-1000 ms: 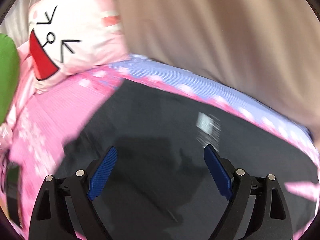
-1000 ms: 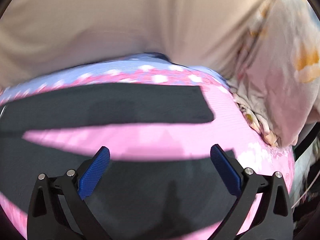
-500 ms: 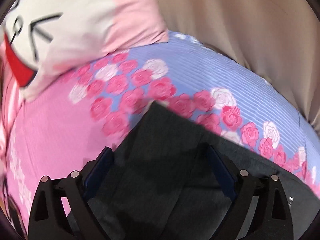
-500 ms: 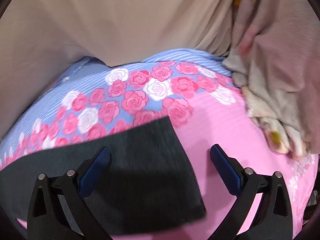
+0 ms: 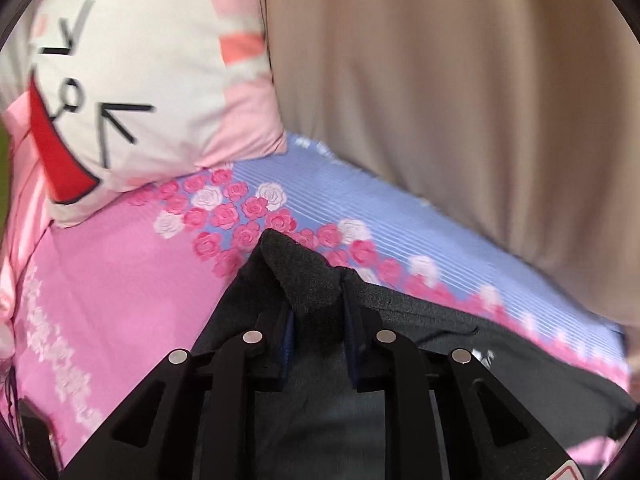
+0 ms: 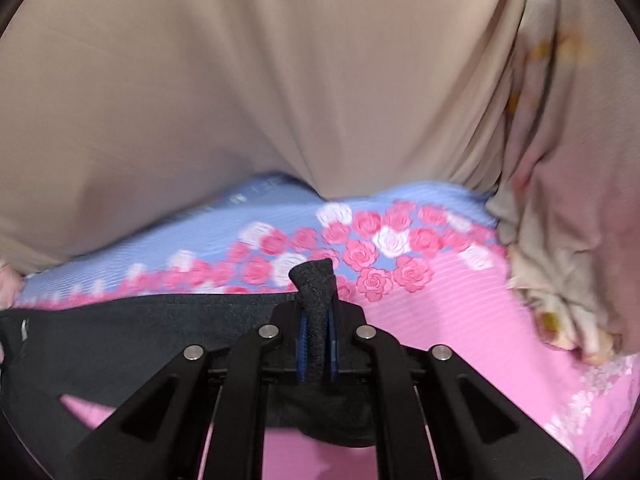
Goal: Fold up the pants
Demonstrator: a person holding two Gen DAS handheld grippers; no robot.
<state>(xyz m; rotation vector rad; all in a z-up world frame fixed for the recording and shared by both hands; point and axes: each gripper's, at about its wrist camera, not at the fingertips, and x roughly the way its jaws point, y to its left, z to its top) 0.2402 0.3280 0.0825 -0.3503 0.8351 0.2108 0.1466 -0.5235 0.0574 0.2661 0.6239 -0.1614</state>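
The dark pants (image 5: 460,360) lie across a bed covered by a pink and blue rose-print sheet (image 5: 120,280). The left tool (image 5: 316,320) is closing, pinching a bunched corner of the pants. The right tool (image 6: 316,340) is pressed together on another corner of them. A cartoon pillow (image 5: 140,92) sits near a beige curtain (image 6: 280,80).

Rose-print bed (image 5: 120,288) under pants (image 5: 500,360), pillow (image 5: 160,80).
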